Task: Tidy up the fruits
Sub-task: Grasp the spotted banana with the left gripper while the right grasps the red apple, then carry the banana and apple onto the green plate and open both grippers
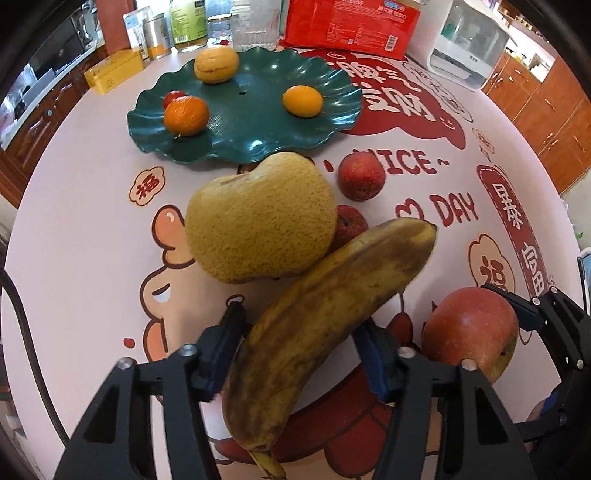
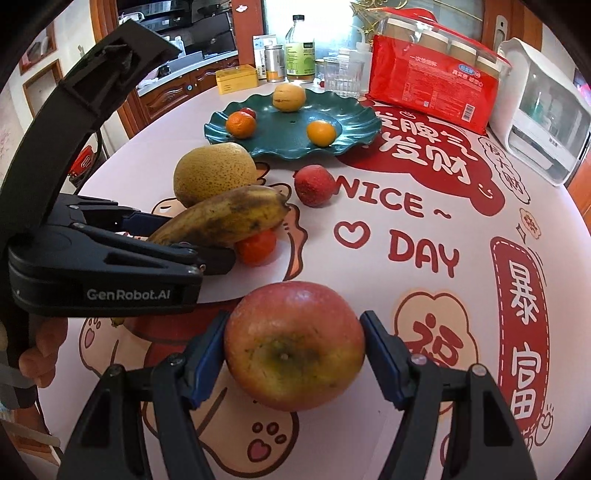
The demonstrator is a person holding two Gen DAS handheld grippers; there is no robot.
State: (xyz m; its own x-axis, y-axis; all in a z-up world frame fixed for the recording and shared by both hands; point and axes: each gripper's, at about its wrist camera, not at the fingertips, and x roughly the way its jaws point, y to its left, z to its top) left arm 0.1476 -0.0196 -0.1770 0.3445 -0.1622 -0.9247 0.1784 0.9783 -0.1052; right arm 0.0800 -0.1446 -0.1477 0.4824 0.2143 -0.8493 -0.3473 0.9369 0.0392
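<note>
My left gripper (image 1: 301, 332) is shut on a brown-spotted banana (image 1: 325, 317); it also shows in the right wrist view (image 2: 221, 218), held just above the table. My right gripper (image 2: 293, 343) is shut on a large red apple (image 2: 295, 345), also seen in the left wrist view (image 1: 471, 328). A big yellow pear (image 1: 258, 218) lies beside the banana. Two small red fruits (image 1: 360, 175) (image 1: 349, 225) lie near it. A green wavy plate (image 1: 266, 136) holds two oranges (image 1: 186, 114) (image 1: 303, 100), a small red fruit (image 1: 173, 96) and a yellow fruit (image 1: 216, 64).
Behind the plate stand a red package (image 1: 351, 22), glass cups (image 1: 255, 26), bottles and cans (image 1: 188, 22), a yellow tin (image 1: 112, 72) and a white appliance (image 1: 469, 48). The round table carries a printed pink cloth (image 1: 92, 221).
</note>
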